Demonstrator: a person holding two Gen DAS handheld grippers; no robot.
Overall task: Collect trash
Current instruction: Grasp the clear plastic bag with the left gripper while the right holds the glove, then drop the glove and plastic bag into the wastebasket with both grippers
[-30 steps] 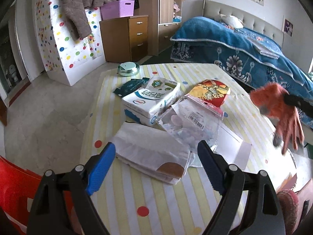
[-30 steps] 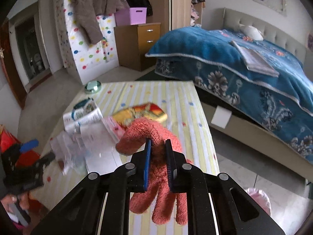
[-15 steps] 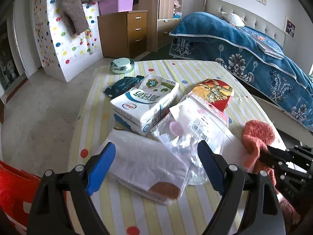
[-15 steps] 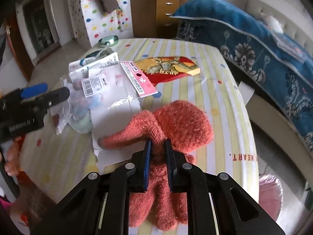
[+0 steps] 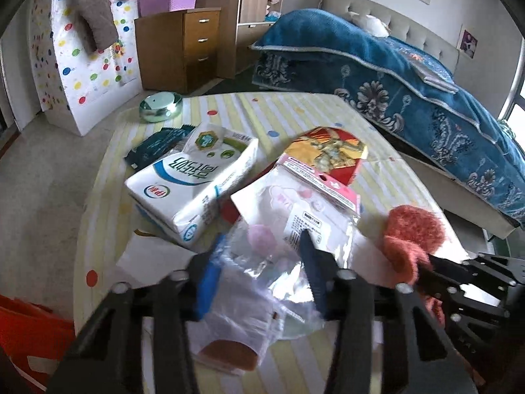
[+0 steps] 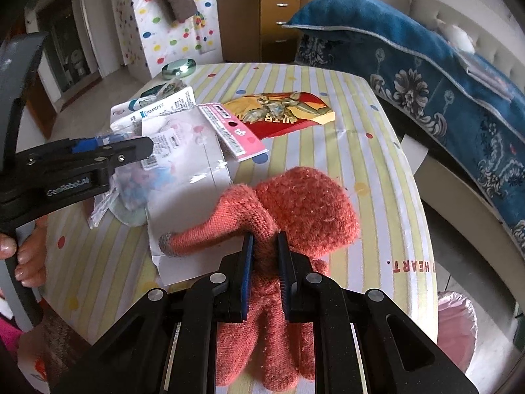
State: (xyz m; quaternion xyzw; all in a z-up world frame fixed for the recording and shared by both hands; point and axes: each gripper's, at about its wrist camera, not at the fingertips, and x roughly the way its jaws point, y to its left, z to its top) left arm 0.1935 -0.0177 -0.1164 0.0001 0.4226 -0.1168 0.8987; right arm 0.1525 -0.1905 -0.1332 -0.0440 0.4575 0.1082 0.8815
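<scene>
My right gripper [image 6: 265,243] is shut on an orange knitted glove [image 6: 305,210] that rests on the striped table near its right edge; the glove also shows in the left wrist view [image 5: 410,233]. My left gripper [image 5: 262,252] is half closed around a clear plastic packet with a pink header card [image 5: 285,226], its blue fingers on either side of it. In the right wrist view the left gripper [image 6: 131,146] reaches over that packet [image 6: 183,151]. A white paper bag [image 5: 154,259] lies under it.
A white tissue pack [image 5: 193,177], a dark green wrapper [image 5: 157,146], a red-gold snack bag [image 5: 328,154] and a round metal tin [image 5: 160,106] lie on the table [image 5: 295,108]. A bed [image 5: 410,75] stands right, drawers [image 5: 183,46] behind. A pink bin bag [image 6: 456,328] sits on the floor.
My left gripper has moved forward over the clear packet and its jaws have narrowed around it. My right gripper has lowered the glove onto the table.
</scene>
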